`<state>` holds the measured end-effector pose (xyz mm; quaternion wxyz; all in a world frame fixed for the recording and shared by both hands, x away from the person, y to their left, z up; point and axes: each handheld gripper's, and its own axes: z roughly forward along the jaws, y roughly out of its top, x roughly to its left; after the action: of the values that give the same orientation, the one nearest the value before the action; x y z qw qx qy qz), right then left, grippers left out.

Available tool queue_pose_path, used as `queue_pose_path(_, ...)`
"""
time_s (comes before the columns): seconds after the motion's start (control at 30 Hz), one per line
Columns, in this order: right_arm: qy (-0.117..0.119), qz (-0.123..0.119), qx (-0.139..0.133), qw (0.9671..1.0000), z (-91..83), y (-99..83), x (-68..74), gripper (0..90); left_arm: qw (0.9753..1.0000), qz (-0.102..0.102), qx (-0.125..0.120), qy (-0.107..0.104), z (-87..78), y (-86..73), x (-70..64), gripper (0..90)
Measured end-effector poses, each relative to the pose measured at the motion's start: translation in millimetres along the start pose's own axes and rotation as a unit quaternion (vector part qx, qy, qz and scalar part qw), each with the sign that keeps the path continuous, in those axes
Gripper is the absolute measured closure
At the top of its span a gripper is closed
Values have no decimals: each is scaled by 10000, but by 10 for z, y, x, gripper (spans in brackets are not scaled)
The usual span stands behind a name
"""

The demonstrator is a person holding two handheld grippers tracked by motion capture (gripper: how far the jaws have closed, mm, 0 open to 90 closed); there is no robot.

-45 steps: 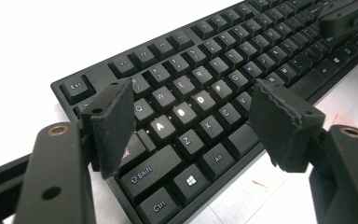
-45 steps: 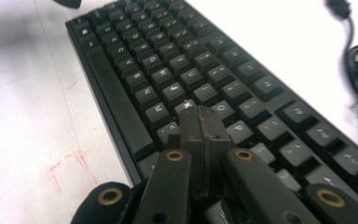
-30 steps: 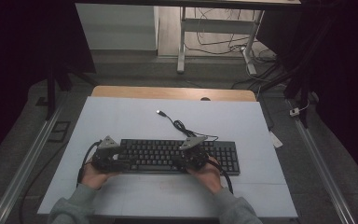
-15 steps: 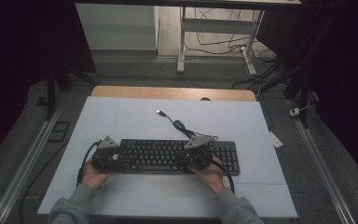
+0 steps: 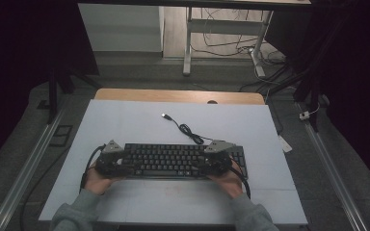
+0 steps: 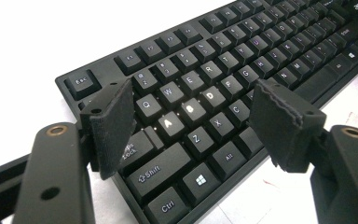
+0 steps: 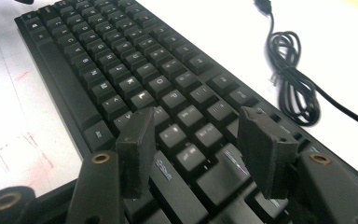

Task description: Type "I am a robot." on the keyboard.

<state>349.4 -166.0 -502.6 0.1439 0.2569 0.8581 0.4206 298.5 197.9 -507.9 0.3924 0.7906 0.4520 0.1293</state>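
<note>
A black keyboard lies flat across the near middle of the white table. Its cable curls away behind it and ends in a loose USB plug. My left gripper hovers over the keyboard's left end, open, its pads standing above the keys near Caps Lock and Z. My right gripper hovers over the right part of the main key block, open, with nothing between its pads. The coiled cable lies beyond the keyboard in the right gripper view.
The white tabletop stretches behind the keyboard, with a wooden strip along the far edge. A white tag hangs off the right edge. Desk legs and floor cables stand beyond the table.
The right gripper has shifted slightly right and toward the keyboard's near edge over the last second. The left gripper and keyboard stay where they were.
</note>
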Motion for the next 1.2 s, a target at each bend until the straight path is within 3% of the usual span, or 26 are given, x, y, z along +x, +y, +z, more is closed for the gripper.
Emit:
queue_pose_path(0.6, -477, 228, -104, 9985, -505, -357, -223, 448, 9999, -70, -25, 67, -108, -128, 10, 306)
queue_pose_path(1.1, -823, 512, -250, 9950, -1069, -800, -331, 413, 9998, -84, -114, 117, -301, -361, -28, 307)
queue_pose_path(1.2, -852, 517, -234, 9947, -1115, -859, -351, 403, 9999, -76, -106, 108, -325, -403, -36, 308)
